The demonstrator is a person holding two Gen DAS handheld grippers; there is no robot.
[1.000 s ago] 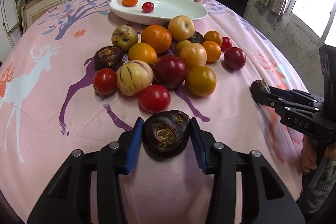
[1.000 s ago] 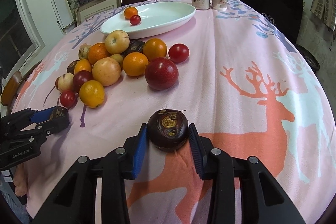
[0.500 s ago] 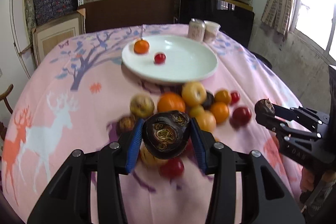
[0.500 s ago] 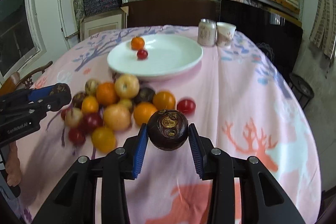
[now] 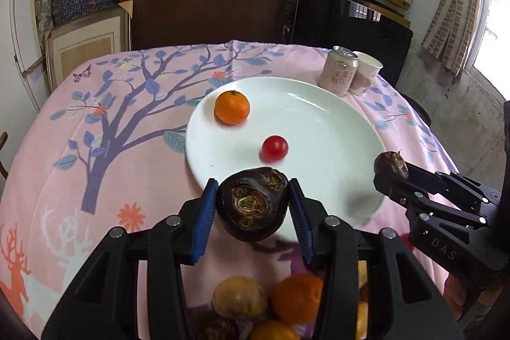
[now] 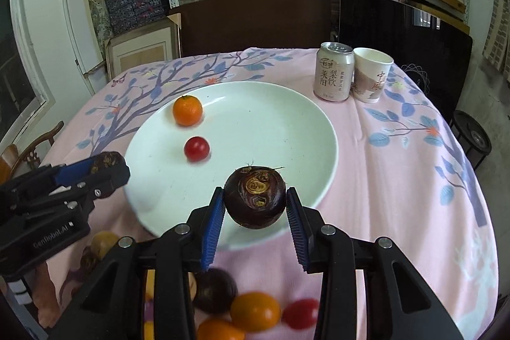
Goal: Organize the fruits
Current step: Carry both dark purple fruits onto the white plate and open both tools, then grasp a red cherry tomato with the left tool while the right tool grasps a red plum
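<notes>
My left gripper (image 5: 253, 206) is shut on a dark purple round fruit (image 5: 253, 207) and holds it above the near rim of the white plate (image 5: 331, 129). My right gripper (image 6: 255, 206) is shut on a second dark purple fruit (image 6: 255, 196), also over the plate's (image 6: 271, 129) near edge. The plate holds a small orange (image 5: 231, 107) and a red cherry tomato (image 5: 274, 148). Each gripper shows in the other's view, the right one (image 5: 390, 169) at right, the left one (image 6: 106, 164) at left. Loose fruits (image 5: 271, 305) lie on the cloth below my fingers.
A drink can (image 6: 333, 72) and a paper cup (image 6: 371, 75) stand just behind the plate at the right. The pink deer-and-tree tablecloth (image 5: 95, 148) covers the round table. Shelves, boxes and a dark screen stand behind the table.
Both grippers have lifted their dark fruits off the cloth and moved forward over the fruit pile to the plate's near edge. The pile now lies beneath the fingers.
</notes>
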